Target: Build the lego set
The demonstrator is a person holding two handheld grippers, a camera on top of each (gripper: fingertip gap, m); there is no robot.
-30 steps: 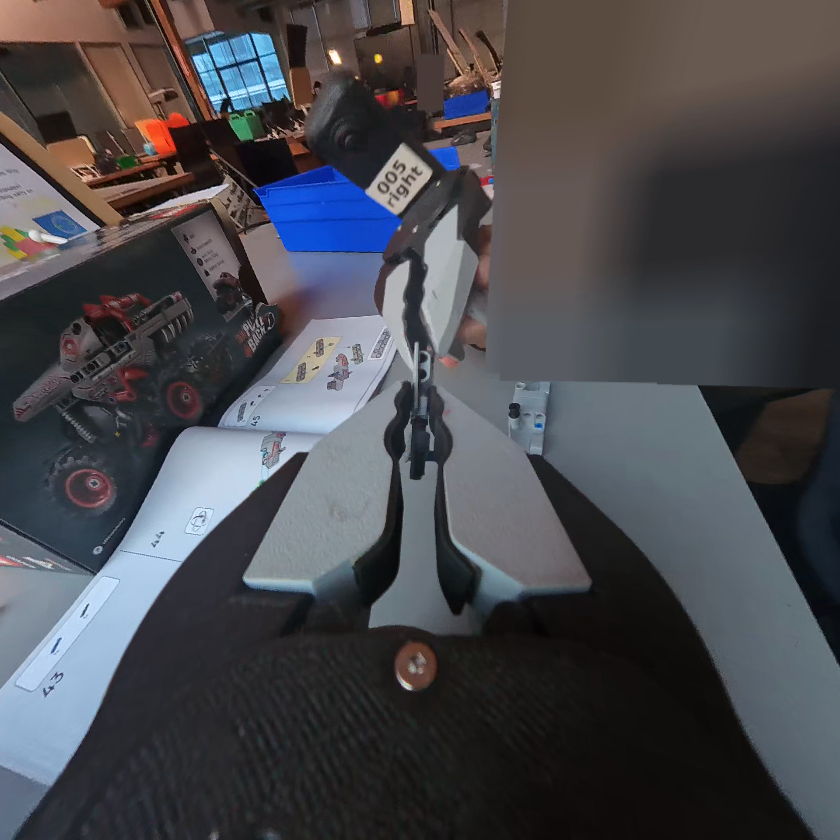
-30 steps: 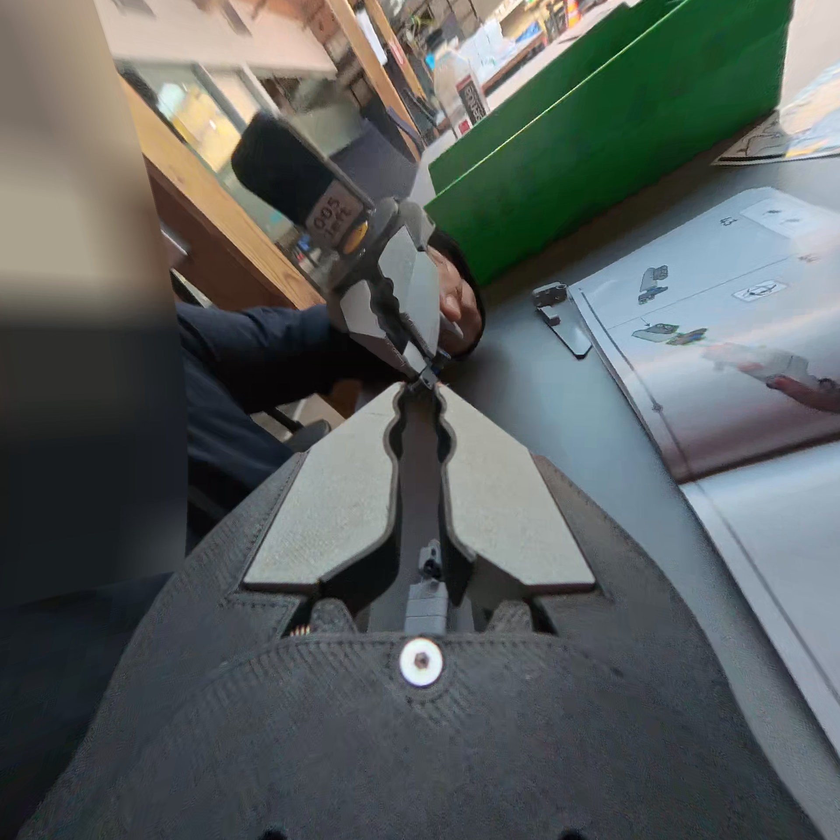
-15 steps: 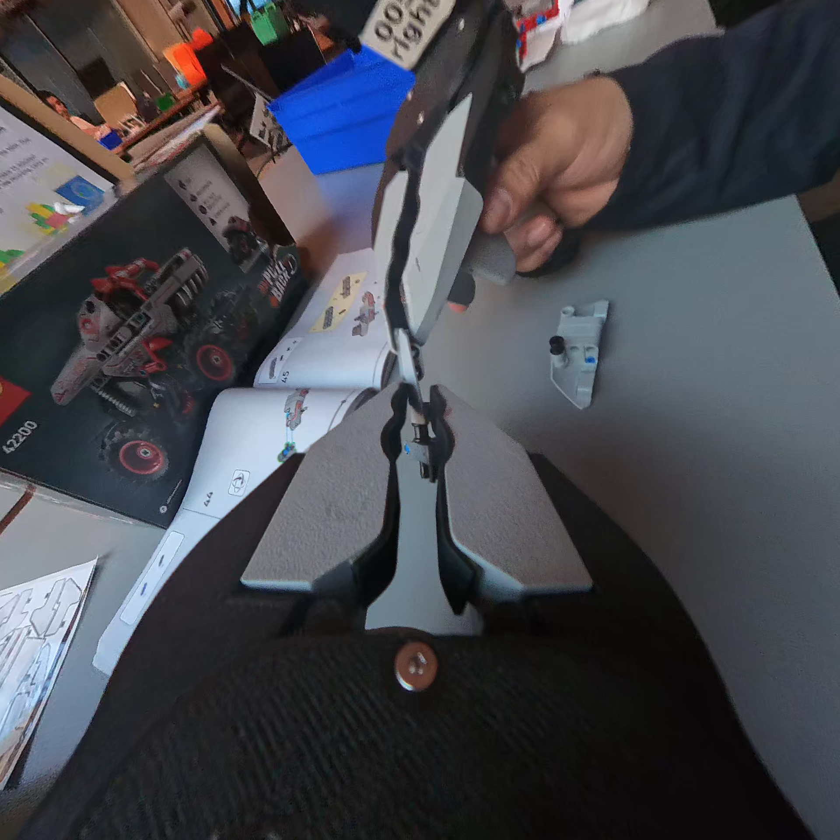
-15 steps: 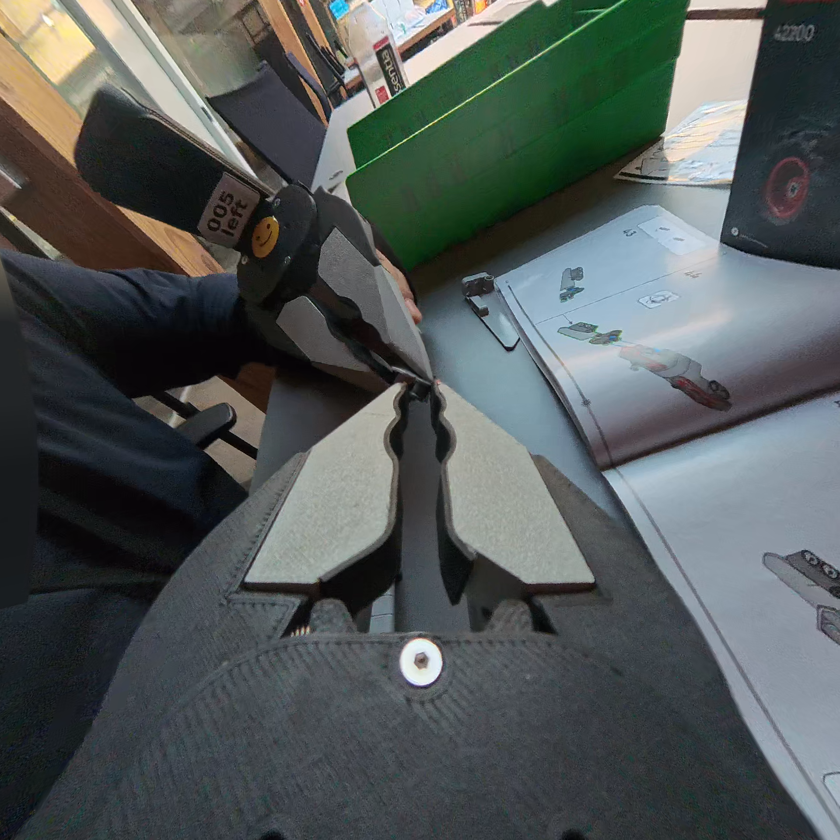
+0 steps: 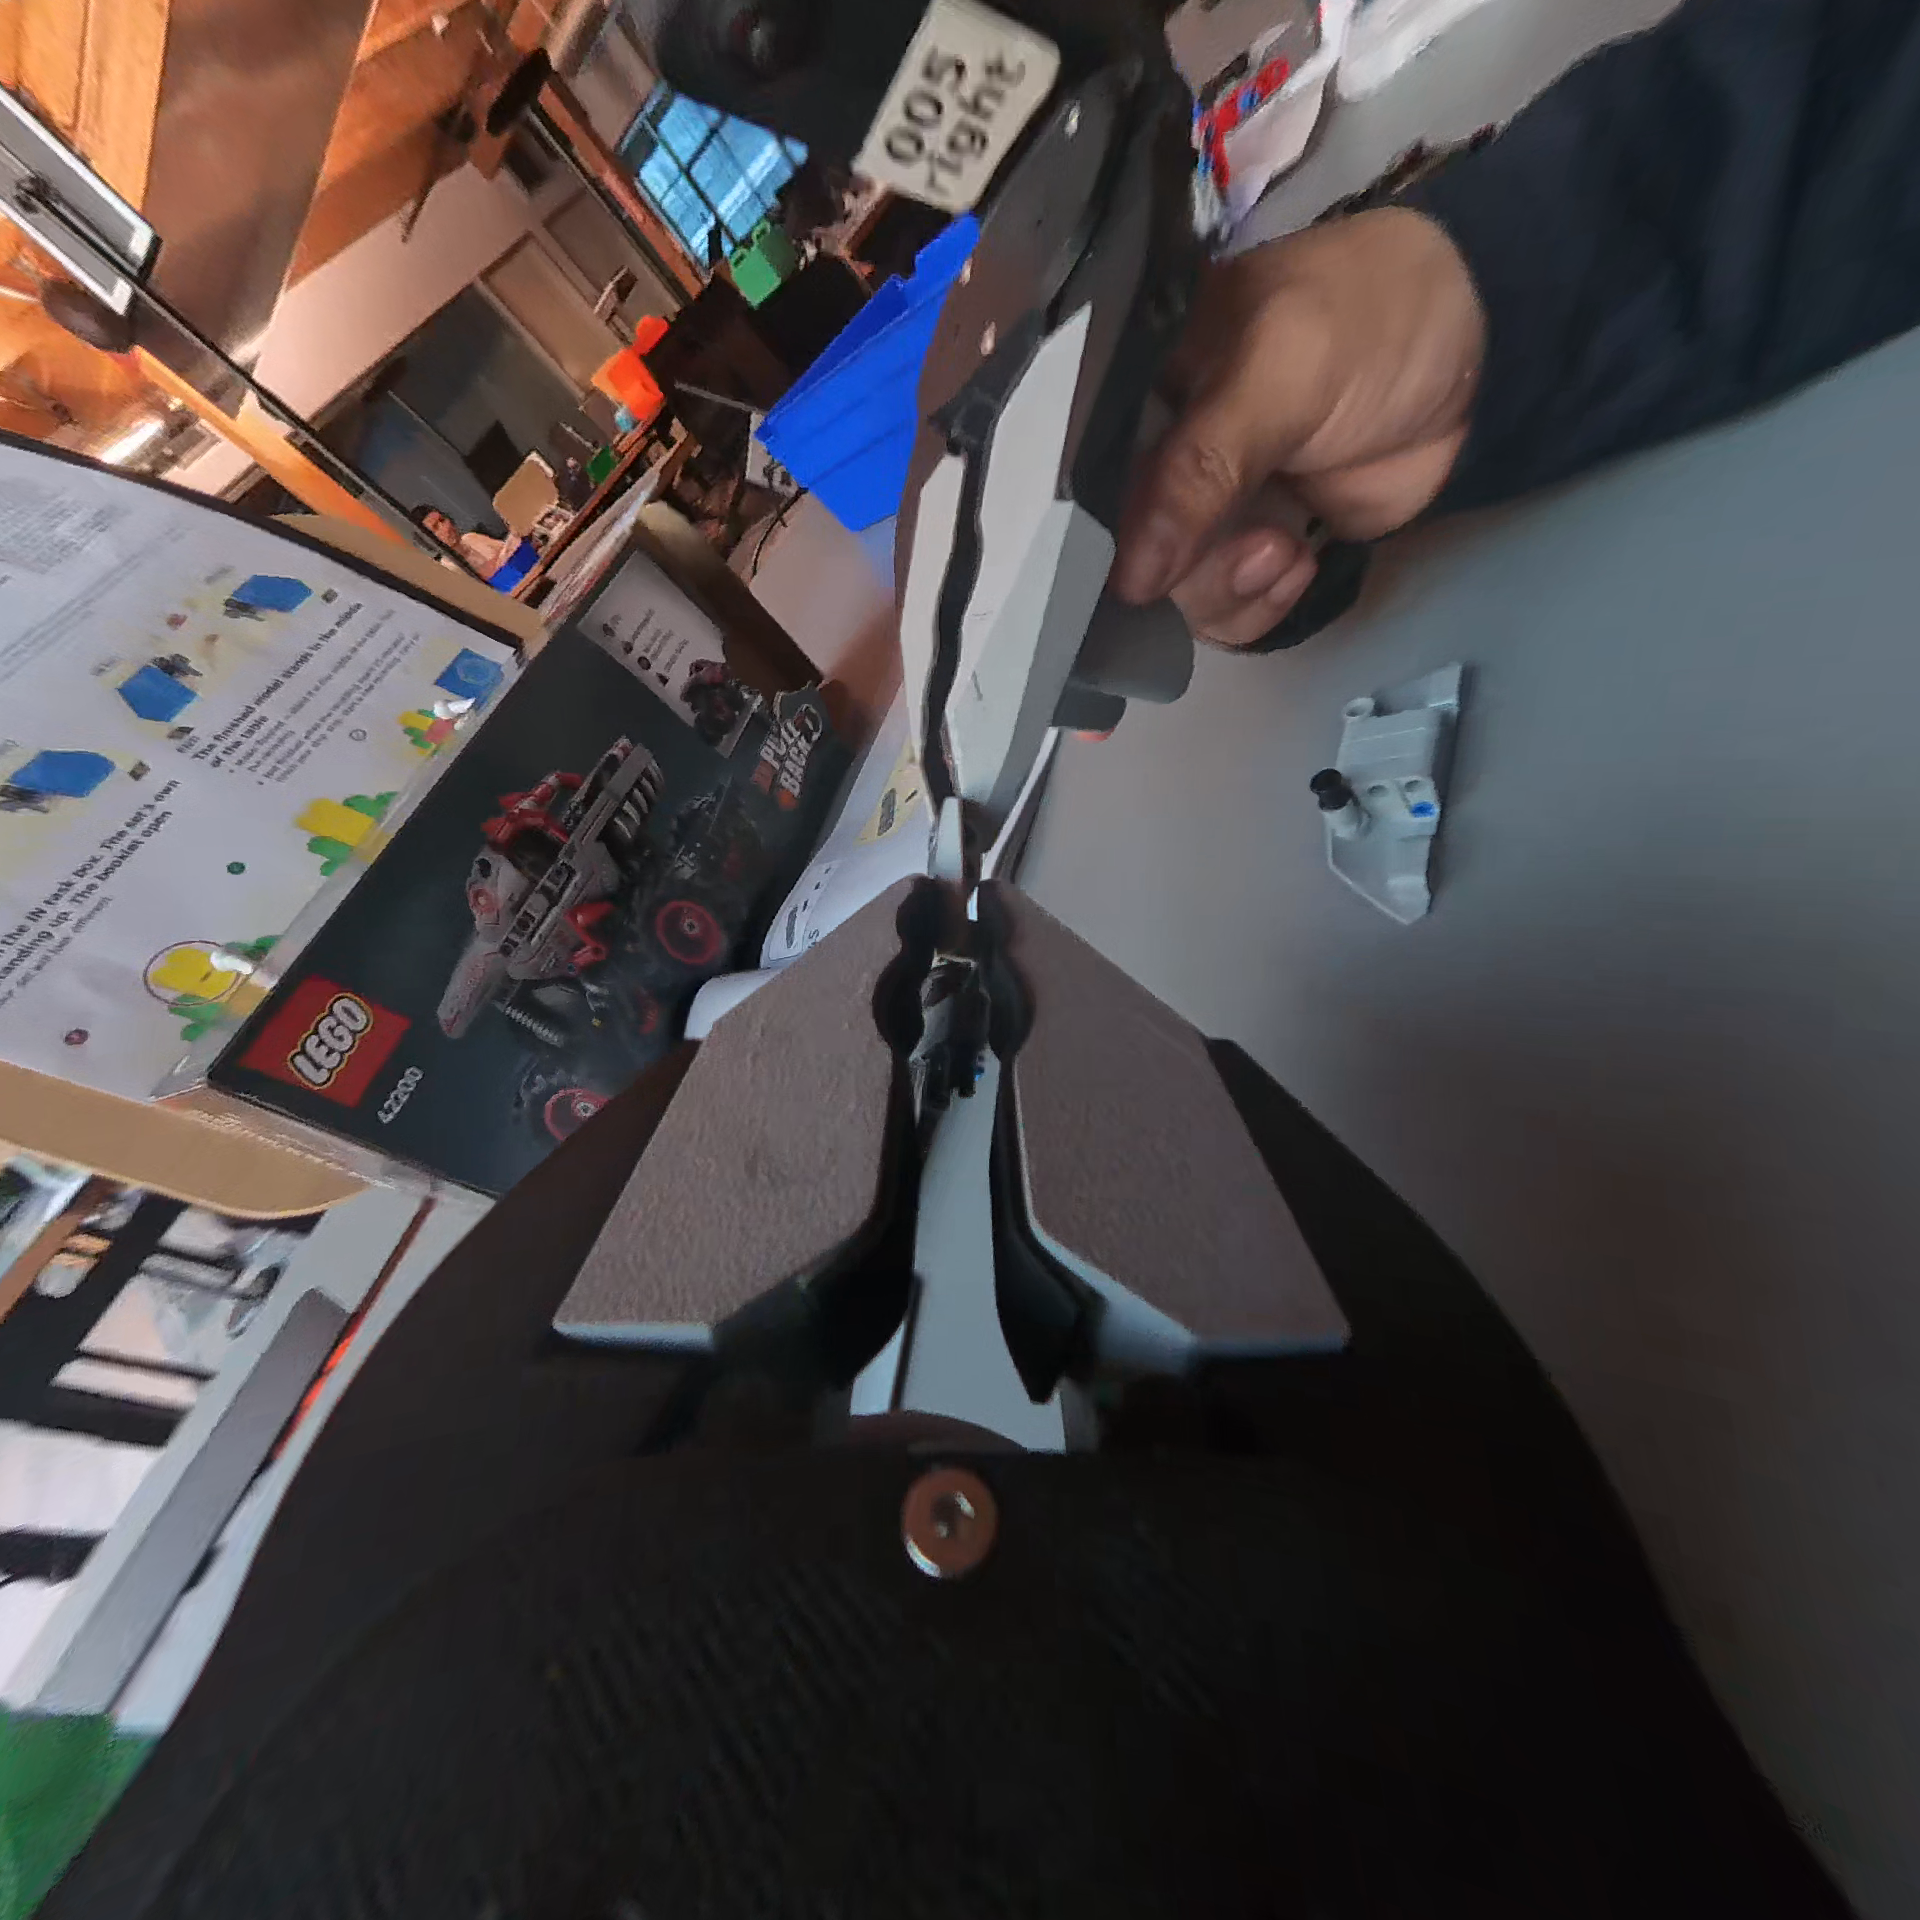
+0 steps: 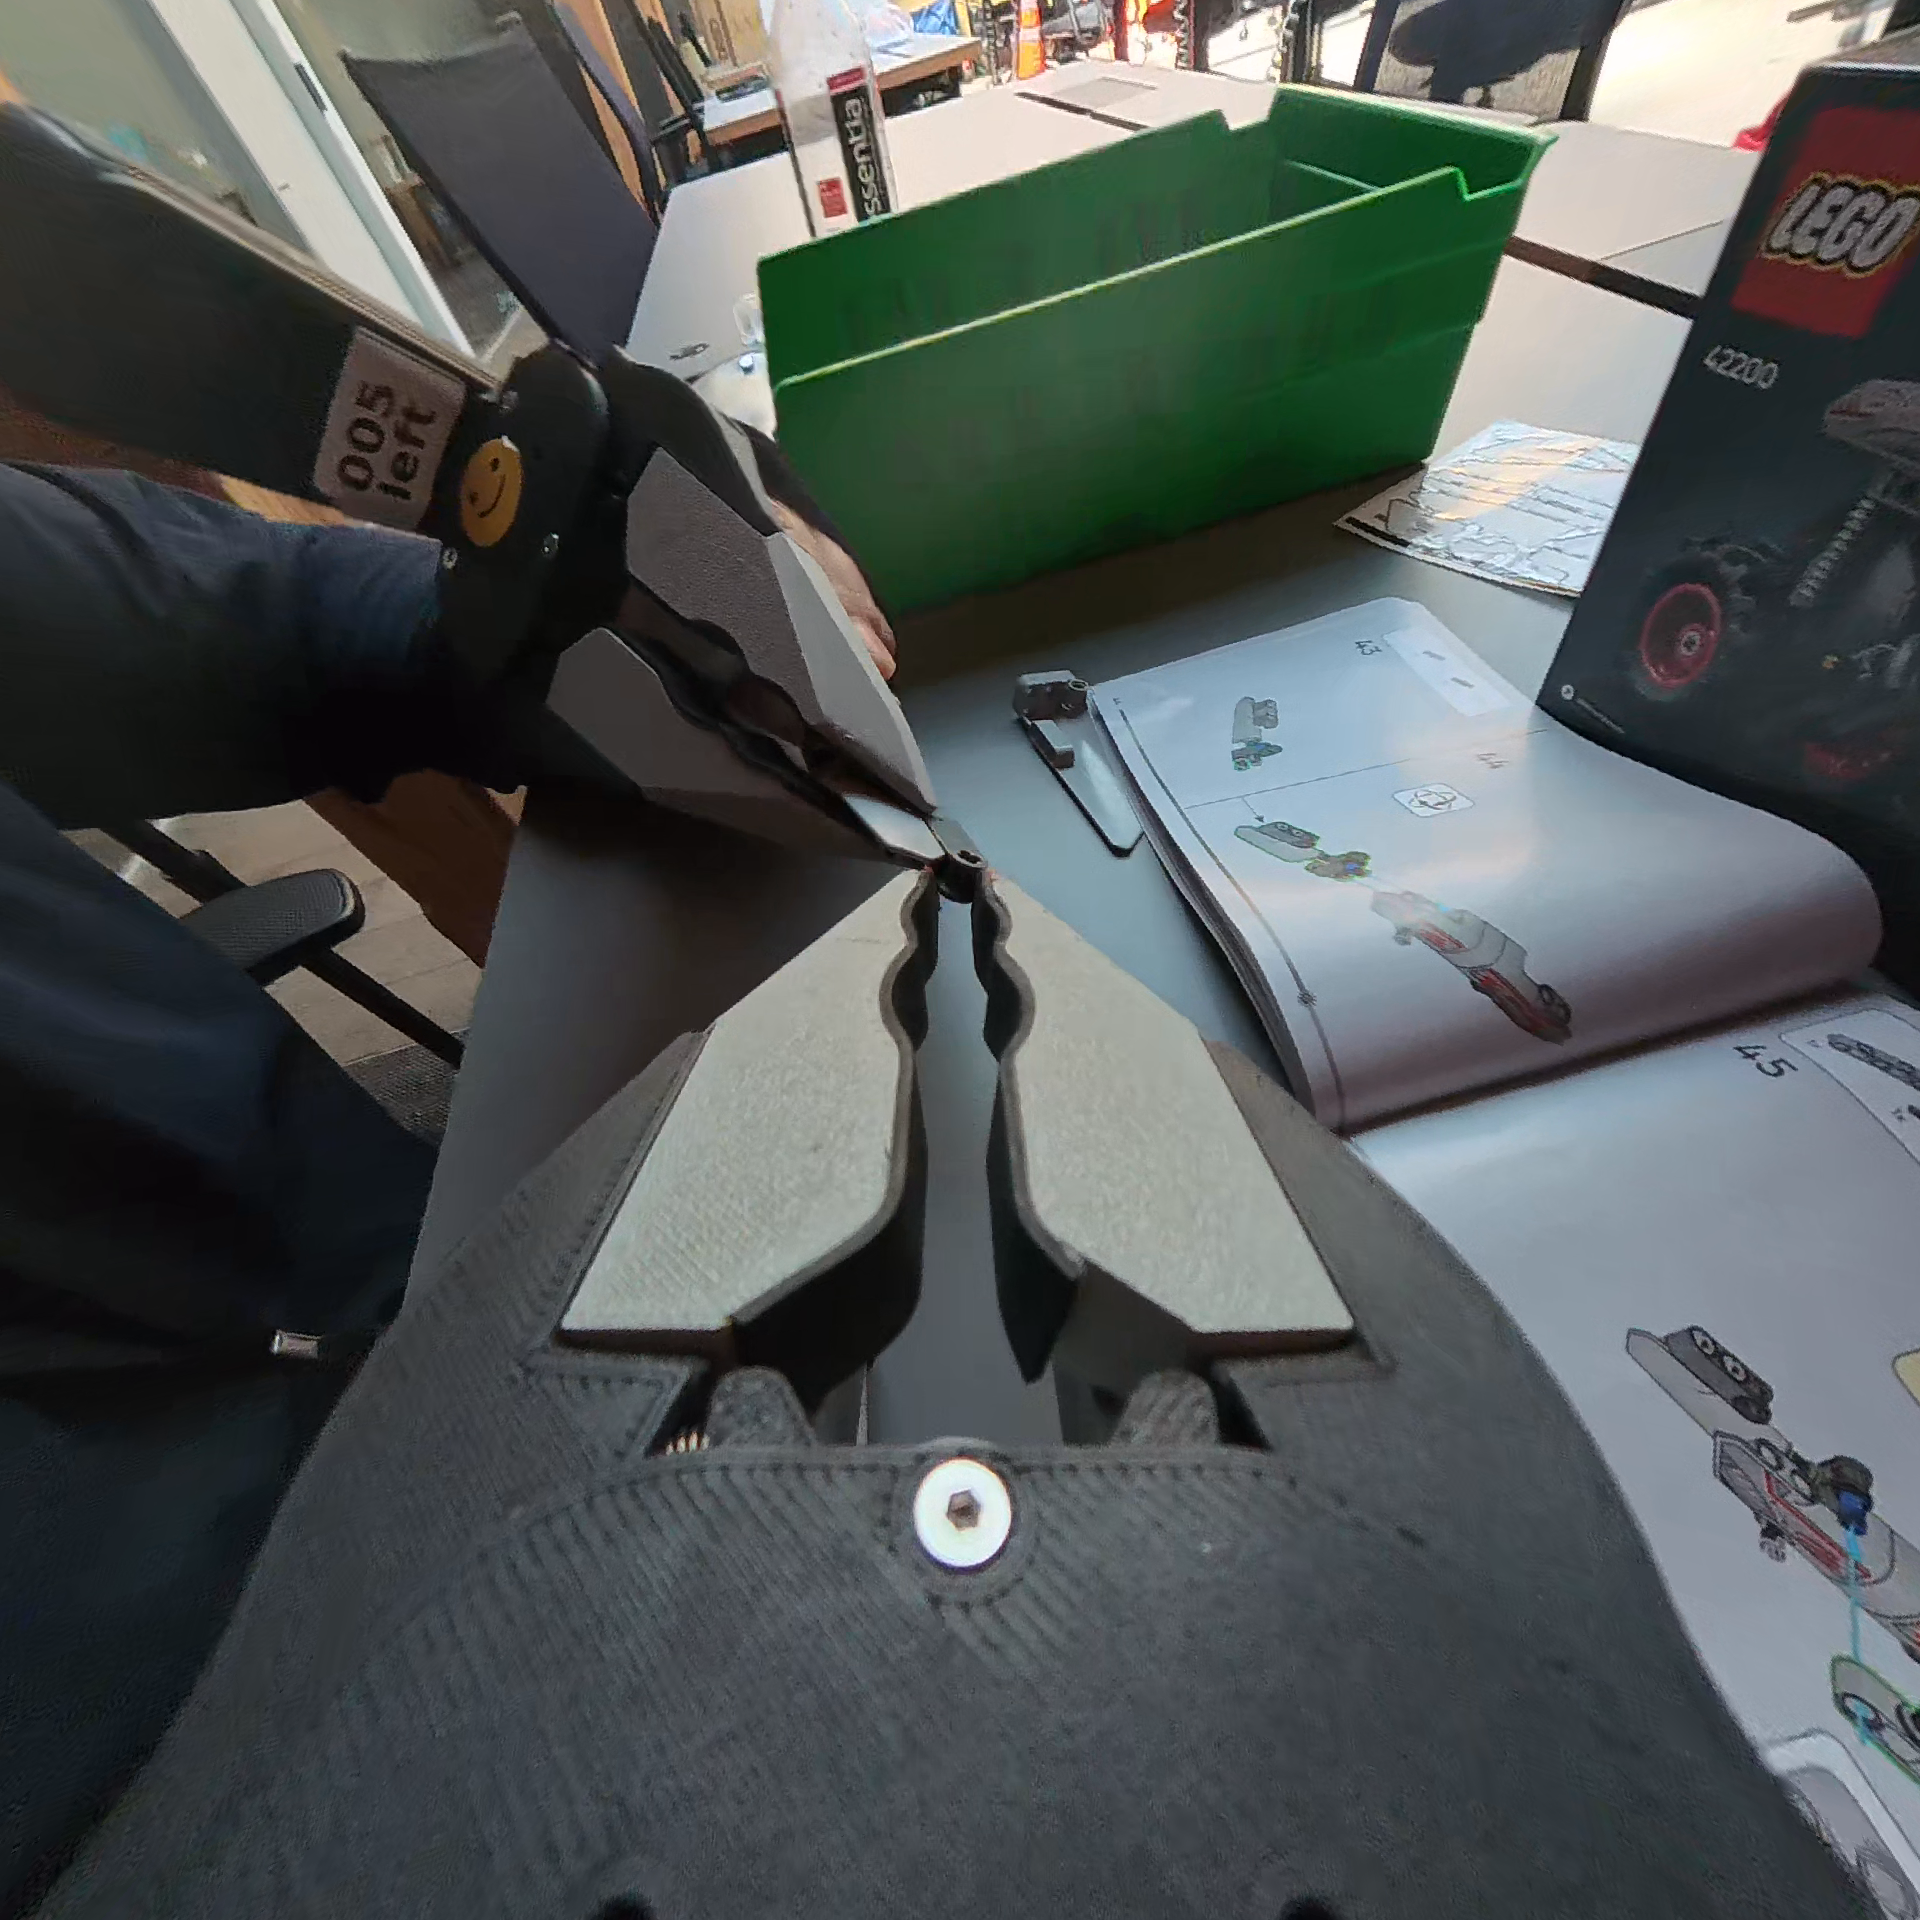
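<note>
My left gripper (image 5: 951,906) is shut on a small dark lego assembly (image 5: 943,1023) with a blue pin, held between its fingers above the grey table (image 5: 1610,1039). My right gripper (image 6: 954,896) meets it tip to tip and pinches the far end of the same assembly (image 6: 961,864). In the left wrist view the right gripper (image 5: 951,821) comes down from above, held by a hand. In the right wrist view the left gripper (image 6: 930,826) comes in from the left. The open instruction booklet (image 6: 1455,883) lies on the right.
A light grey lego panel (image 5: 1387,790) lies on the table, right of the grippers. A dark grey piece (image 6: 1070,748) lies beside the booklet. The lego box (image 6: 1787,468), a green bin (image 6: 1091,395), a sticker sheet (image 6: 1496,509) and a bottle (image 6: 842,135) stand behind. A blue bin (image 5: 862,416) is far off. Less than 4 cm separates the two grippers' tips.
Both grippers have stayed tip to tip on the assembly while turning together. The left wrist view has rolled, and the right wrist view now takes in the green bin and the box.
</note>
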